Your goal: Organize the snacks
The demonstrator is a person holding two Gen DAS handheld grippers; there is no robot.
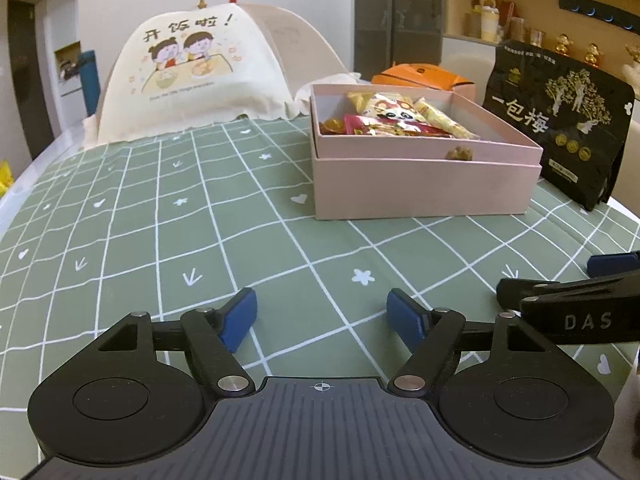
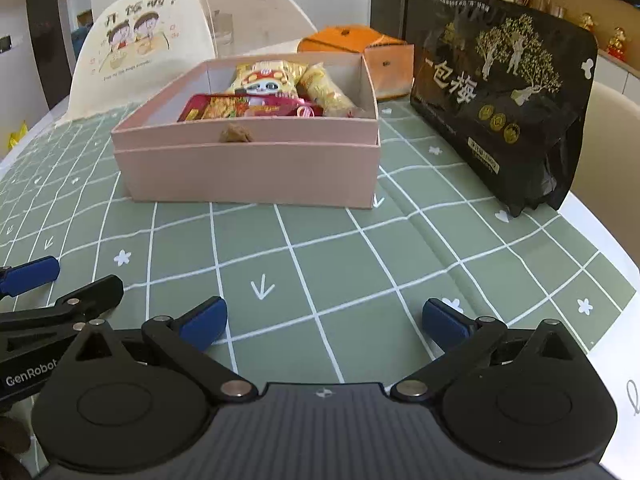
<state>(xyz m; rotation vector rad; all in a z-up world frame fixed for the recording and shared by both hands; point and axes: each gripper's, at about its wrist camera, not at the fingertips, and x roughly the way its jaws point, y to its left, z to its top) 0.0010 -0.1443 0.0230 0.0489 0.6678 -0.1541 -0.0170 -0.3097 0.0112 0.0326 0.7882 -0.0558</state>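
Blue pads nearest us: our left gripper [image 1: 322, 322] sits low over the green grid tablecloth [image 1: 160, 216], jaws spread wide, nothing between them. Our right gripper [image 2: 324, 320] just beside it is likewise wide open and empty.

Ahead we see the pink box [image 2: 248, 168], lid off, already holding snack packets [image 2: 264, 92] bunched toward its back half. A small brown lump [image 2: 236, 134] rests on the box's near rim. To the right of the box, near but not touching, the black plum bag [image 2: 504, 96] stands upright at the table's edge.

We judge the bag is the last loose snack, so the right gripper goes for it. Best to pinch the top edge or a side seam, not the bulging middle. Lift clear of the box wall, then lay it flat in the free front space. Left gripper can steady the box. Watch that lump; we can't tell what it is.

Behind sit a food cover [image 1: 188, 76] and an orange box [image 2: 360, 52]; leave both.
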